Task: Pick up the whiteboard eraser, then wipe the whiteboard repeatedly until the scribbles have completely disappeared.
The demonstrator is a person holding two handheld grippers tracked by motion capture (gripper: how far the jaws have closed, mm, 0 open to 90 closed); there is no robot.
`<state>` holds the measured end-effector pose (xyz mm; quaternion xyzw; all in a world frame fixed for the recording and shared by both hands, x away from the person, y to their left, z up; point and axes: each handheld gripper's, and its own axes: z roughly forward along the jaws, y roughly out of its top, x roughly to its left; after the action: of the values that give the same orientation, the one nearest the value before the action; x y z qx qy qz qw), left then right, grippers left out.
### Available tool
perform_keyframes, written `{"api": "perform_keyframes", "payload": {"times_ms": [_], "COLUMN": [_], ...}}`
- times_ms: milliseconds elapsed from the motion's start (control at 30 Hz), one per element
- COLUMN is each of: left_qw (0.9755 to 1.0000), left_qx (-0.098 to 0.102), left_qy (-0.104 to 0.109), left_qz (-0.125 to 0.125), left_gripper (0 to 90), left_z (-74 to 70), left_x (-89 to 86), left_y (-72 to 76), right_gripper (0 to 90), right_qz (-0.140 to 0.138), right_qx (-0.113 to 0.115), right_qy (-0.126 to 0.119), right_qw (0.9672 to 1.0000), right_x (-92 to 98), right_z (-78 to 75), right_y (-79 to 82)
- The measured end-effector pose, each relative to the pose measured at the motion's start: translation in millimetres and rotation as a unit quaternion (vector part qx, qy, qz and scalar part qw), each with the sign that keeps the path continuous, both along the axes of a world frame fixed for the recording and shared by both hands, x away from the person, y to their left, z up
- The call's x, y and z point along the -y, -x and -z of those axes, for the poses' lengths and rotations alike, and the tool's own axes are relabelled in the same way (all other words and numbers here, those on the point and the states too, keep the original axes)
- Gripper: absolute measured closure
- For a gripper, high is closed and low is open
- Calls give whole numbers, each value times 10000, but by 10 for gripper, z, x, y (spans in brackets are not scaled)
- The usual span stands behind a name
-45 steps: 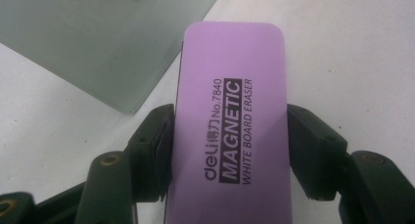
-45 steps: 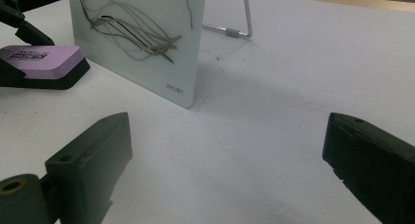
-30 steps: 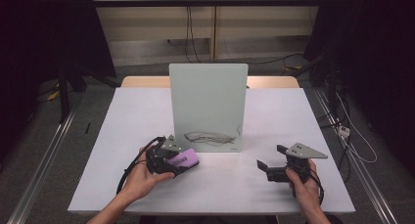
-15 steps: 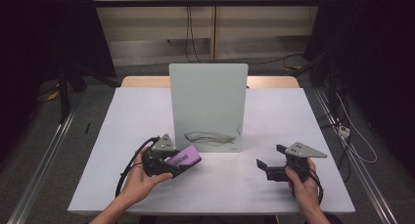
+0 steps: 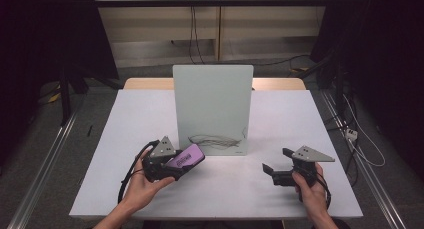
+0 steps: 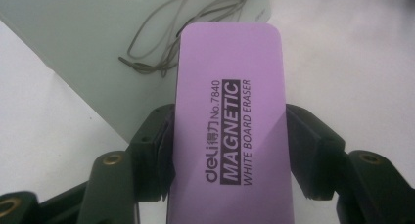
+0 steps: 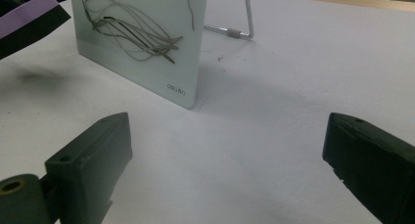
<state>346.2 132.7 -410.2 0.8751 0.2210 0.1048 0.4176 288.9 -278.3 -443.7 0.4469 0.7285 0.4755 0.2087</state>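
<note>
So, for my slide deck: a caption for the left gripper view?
Left gripper clamping purple magnetic whiteboard eraser before scribbled white board.

White table (image 5: 120,139) w/ upright scribbled whiteboard (image 5: 212,106) standing at center.

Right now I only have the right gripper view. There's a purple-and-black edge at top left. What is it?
Observer: A purple eraser; the left gripper view reads "MAGNETIC WHITE BOARD ERASER" on its face.
Operator: Loose or held?
Observer: Held. The left gripper has its jaws clamped on the eraser's two long sides.
Operator: How far is it from the scribbles?
Observer: From the high view it sits just left of the whiteboard's lower left corner, and the scribbles are low on the board.
Operator: And my gripper?
Observer: The right gripper is over the table, right of the board, jaws open and empty.
</note>
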Motion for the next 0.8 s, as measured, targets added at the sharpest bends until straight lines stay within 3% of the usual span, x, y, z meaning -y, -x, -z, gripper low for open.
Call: {"api": "perform_keyframes", "payload": {"times_ms": [467, 800], "left_qw": [9991, 9976], "left_qx": [378, 673], "left_qy": [196, 38], "left_qz": [38, 166], "left_gripper": [409, 409], "left_z": [-46, -72], "left_x": [-32, 62], "left_y": [49, 101], "right_gripper": [42, 42], "right_qz": [54, -5], "right_qx": [-12, 11], "right_qy": [-9, 34], "right_qw": [10000, 10000], "right_x": [-6, -13], "right_z": [16, 11], "right_y": [-45, -34]}}
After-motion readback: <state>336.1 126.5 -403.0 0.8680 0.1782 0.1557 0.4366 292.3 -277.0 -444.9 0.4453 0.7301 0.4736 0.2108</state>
